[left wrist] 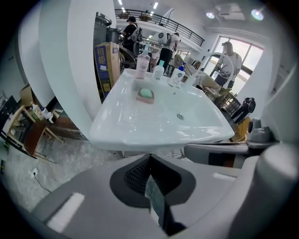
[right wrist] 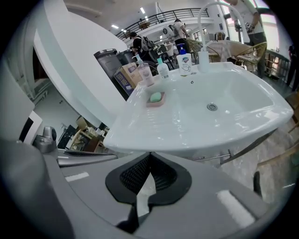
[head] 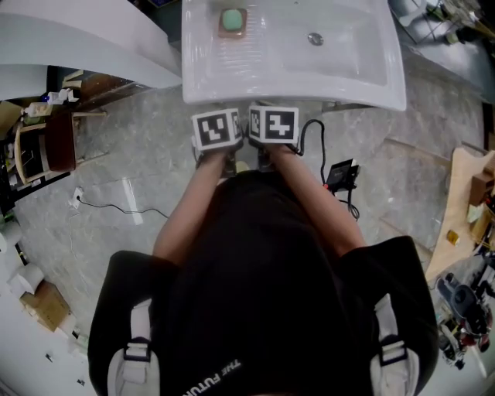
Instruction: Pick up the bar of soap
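Before the sink (head: 348, 58), left gripper (left wrist: 148, 158) and right gripper (right wrist: 149, 156) jaws are pressed together, empty.

an open workshop hall — a lone sink (head: 348, 93) amid a cardboard box (left wrist: 106, 65), floor cable (head: 116, 207), mezzanine railing (left wrist: 159, 18).

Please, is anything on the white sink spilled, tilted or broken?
Nothing stands out. The green bar of soap lies flat in its pinkish soap dish on the white ceramic sink, and the plastic bottles at the back rim stand upright.
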{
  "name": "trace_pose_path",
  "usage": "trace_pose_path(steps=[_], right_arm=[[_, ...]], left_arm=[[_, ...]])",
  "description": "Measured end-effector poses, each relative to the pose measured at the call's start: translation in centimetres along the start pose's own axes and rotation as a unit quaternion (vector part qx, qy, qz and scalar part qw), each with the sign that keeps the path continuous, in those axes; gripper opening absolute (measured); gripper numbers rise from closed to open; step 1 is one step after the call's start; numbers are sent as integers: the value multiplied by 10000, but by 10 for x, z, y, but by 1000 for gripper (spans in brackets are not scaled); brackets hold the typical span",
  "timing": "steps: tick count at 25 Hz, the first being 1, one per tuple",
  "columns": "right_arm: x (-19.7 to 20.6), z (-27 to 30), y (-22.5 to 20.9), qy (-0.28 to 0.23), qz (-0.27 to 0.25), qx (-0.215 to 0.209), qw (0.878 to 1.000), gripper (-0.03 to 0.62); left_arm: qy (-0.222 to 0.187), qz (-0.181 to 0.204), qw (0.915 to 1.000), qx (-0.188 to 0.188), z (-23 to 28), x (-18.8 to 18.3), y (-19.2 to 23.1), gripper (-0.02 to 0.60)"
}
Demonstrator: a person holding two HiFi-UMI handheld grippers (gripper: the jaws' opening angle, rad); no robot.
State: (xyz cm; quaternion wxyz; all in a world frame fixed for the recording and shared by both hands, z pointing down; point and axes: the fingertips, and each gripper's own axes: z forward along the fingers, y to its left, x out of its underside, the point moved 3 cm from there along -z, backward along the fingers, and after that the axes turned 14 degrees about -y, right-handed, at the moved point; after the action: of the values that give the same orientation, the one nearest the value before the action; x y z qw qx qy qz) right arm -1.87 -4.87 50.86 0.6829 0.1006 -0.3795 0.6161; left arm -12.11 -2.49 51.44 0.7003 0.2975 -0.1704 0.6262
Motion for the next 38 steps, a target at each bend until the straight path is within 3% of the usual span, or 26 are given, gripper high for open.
trace_pose_path(steps=[14,20,38], right_arm=[[-69,54,-8,82,-22,-86,9999,14],[-87,69,-14,138,-69,-81,9998,14],[-128,97,-29,159,-105,-235,9995,14]], left_arm=[[82,64,9999,-44,48,-70,1,-2],[169,-153,9997,-46,65,-82,3,-2],[168,-111,9997,-136,97,-123,-11,-2]])
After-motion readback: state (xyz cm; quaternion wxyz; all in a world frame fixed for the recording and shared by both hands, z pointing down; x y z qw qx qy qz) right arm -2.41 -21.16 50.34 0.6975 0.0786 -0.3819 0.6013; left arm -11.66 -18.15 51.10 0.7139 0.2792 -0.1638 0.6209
